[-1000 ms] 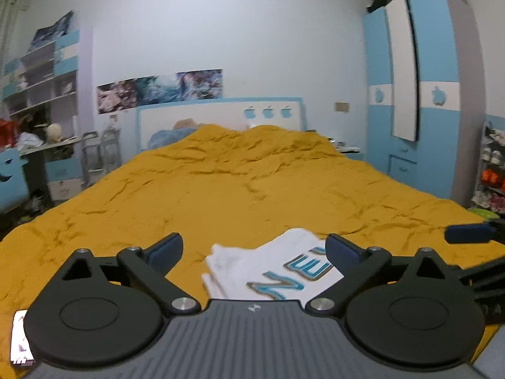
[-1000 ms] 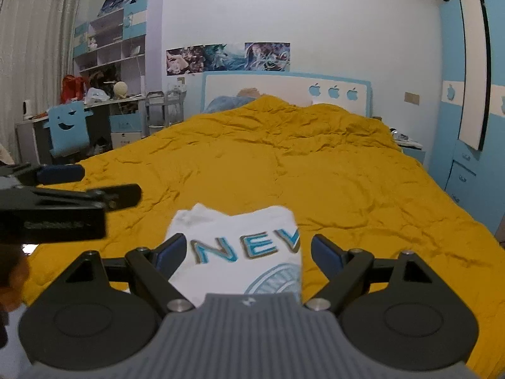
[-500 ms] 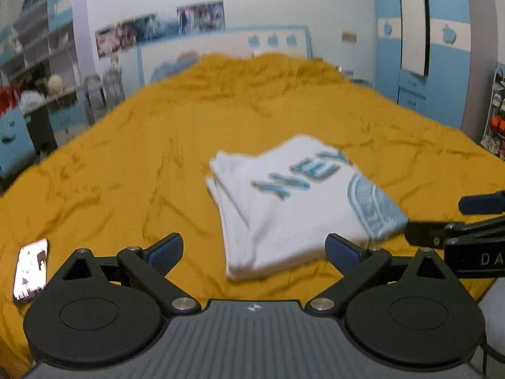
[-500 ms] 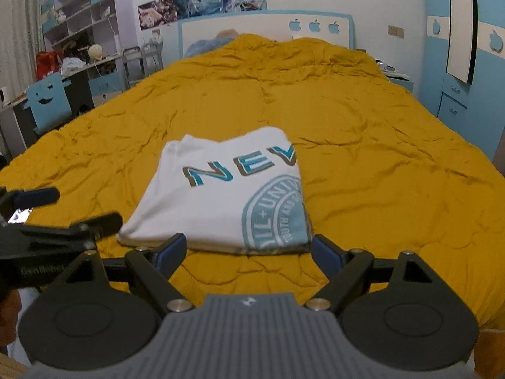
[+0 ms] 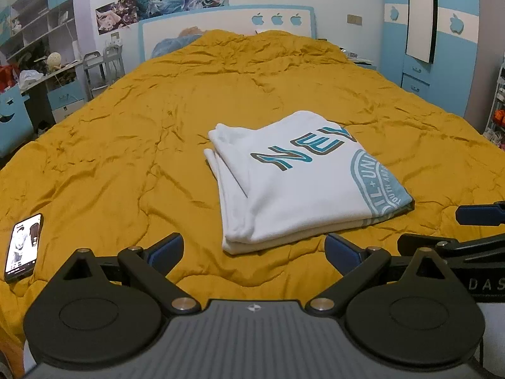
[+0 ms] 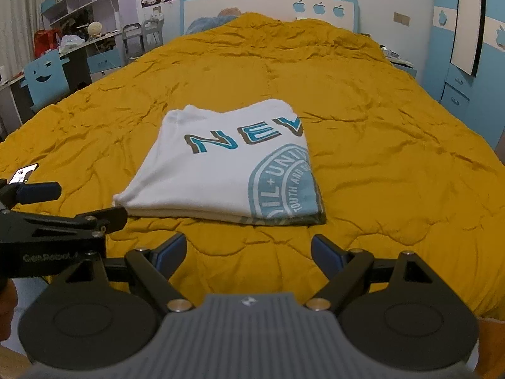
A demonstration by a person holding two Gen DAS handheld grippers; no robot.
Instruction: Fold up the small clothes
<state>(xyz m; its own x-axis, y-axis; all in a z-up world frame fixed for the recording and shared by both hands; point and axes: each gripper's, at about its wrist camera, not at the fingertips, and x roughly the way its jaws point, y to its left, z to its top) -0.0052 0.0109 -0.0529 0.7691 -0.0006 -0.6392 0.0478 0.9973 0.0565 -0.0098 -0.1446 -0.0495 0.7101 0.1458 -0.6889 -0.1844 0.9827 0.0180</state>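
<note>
Now, from your left wrist view, the left tongs [image 5: 254,248] stand apart and hold nothing, and the folded white shirt [image 5: 303,183] lies just ahead and a little right of them on the orange bedspread [image 5: 126,158]. Its long axis runs from near left to far right. A phone [image 5: 22,248] rests on the bedspread at the near left, and the headboard [image 5: 227,25] stands far off.

From your right wrist view, the right tongs [image 6: 249,251] are likewise apart and empty. The shirt [image 6: 227,170] lies straight ahead, slightly left, its near edge closest to this pair. A blue wardrobe [image 6: 467,47] stands at the far right.
</note>
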